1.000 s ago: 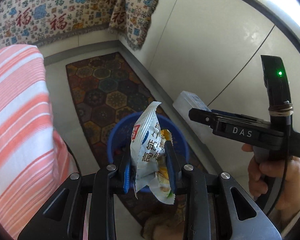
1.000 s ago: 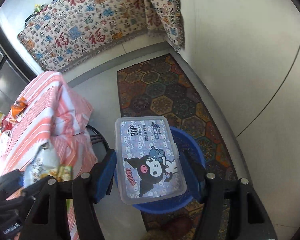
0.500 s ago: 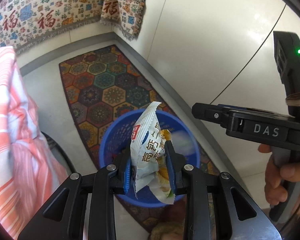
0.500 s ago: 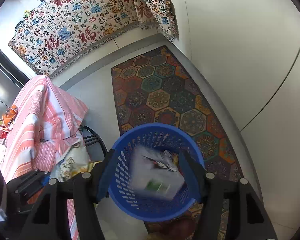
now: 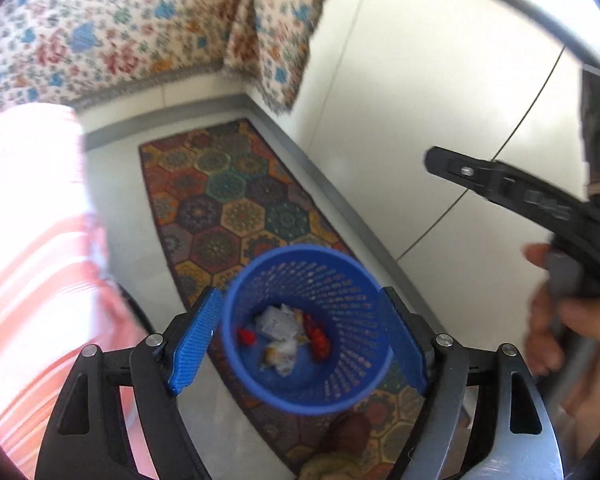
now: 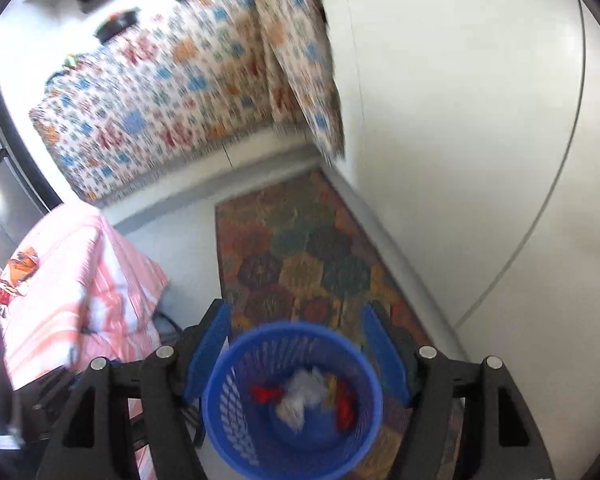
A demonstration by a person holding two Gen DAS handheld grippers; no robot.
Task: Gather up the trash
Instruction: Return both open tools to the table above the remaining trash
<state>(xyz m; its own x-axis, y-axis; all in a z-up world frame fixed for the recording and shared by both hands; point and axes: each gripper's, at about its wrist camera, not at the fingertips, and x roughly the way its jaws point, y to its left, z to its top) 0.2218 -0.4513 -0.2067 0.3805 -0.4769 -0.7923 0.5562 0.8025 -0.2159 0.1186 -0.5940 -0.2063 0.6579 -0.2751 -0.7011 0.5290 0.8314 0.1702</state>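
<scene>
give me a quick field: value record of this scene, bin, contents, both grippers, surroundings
bin: blue mesh basket, upright on patterned rug
contents: white wrappers, red scraps at the bottom
left hand-held gripper: open, empty, above the basket
right hand-held gripper: open, empty, above the basket
surroundings: striped pink cloth, patterned hanging cloth, white wall panels
</scene>
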